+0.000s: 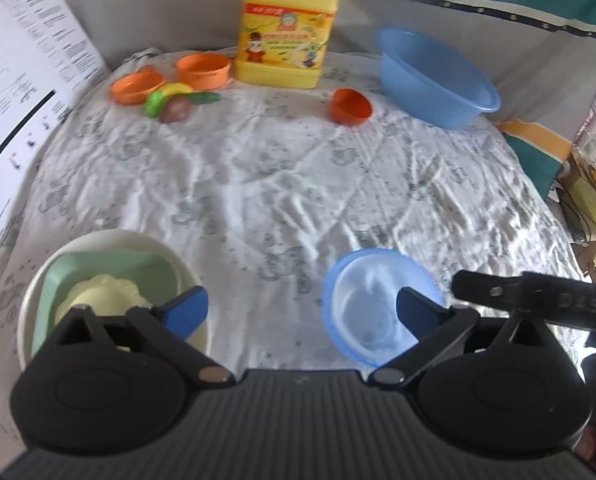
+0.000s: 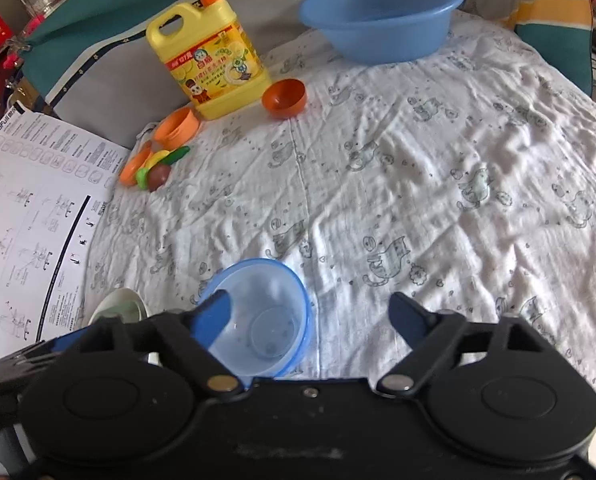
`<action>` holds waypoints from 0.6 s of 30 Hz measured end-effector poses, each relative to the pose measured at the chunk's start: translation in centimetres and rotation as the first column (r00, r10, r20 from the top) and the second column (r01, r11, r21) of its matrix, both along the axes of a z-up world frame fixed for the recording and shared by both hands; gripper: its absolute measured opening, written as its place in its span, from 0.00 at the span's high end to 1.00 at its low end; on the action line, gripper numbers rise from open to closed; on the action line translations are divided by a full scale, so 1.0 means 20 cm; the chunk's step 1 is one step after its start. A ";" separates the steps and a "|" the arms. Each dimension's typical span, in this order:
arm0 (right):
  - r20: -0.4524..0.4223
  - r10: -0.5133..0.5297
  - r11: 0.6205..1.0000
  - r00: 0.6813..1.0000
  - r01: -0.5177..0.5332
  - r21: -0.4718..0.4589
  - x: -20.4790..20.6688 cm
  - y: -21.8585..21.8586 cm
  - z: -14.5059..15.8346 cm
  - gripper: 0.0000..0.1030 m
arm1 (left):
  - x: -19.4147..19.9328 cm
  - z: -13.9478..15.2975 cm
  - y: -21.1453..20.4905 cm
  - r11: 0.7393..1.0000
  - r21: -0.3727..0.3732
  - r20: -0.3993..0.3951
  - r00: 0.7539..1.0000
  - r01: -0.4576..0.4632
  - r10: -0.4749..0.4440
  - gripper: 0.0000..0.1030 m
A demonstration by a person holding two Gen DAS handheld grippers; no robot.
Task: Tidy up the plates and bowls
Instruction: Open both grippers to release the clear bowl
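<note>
At the far left lies a printed instruction sheet [image 2: 25,216], its edge cut off by the frame and its small text unreadable. Just beside it stands a white bowl [image 1: 109,240] holding a pale green square plate [image 1: 109,272] with a cream scalloped dish [image 1: 101,292] on top; the left claw's body hides the near half of this stack, and in the right wrist view only a sliver of it shows. The left claw [image 1: 302,312] stands wide open with nothing between its blue fingertips [image 1: 187,312], the stack behind its left finger and a clear blue bowl [image 1: 374,304] behind its right one. That bowl sits upright on the wrinkled cat-print cloth [image 2: 418,200] covering the counter. The right claw [image 2: 312,320] is also spread wide and grips nothing; its left finger overlaps the clear blue bowl's rim, though contact cannot be judged.

Farther back, left to right: two orange toy dishes [image 1: 137,86], a cluster of toy food pieces [image 1: 173,100] too blurred to count surely, a yellow detergent jug [image 2: 213,64] with an orange pump, one small orange bowl [image 2: 283,98] tilted on its side, and one large blue basin [image 2: 382,16]. Orange pieces number three in all. Clutter at the right edge is hard to make out.
</note>
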State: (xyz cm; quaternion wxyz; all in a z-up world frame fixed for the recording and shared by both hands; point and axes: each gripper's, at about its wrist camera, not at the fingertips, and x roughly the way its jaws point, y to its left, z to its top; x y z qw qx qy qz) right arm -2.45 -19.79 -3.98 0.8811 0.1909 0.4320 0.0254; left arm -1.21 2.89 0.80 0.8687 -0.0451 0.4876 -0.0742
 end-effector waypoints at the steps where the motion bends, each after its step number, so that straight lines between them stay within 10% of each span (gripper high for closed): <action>1: 0.002 -0.002 1.000 1.000 0.002 -0.008 -0.01 0.00 0.00 0.04 | 0.00 -0.01 0.01 1.000 0.003 -0.004 1.000 -0.006 0.006 0.00; 18: 0.007 -0.020 0.999 1.000 0.020 -0.029 -0.03 -0.02 -0.01 0.00 | -0.01 -0.01 0.06 1.000 0.018 -0.012 1.000 -0.021 0.021 0.00</action>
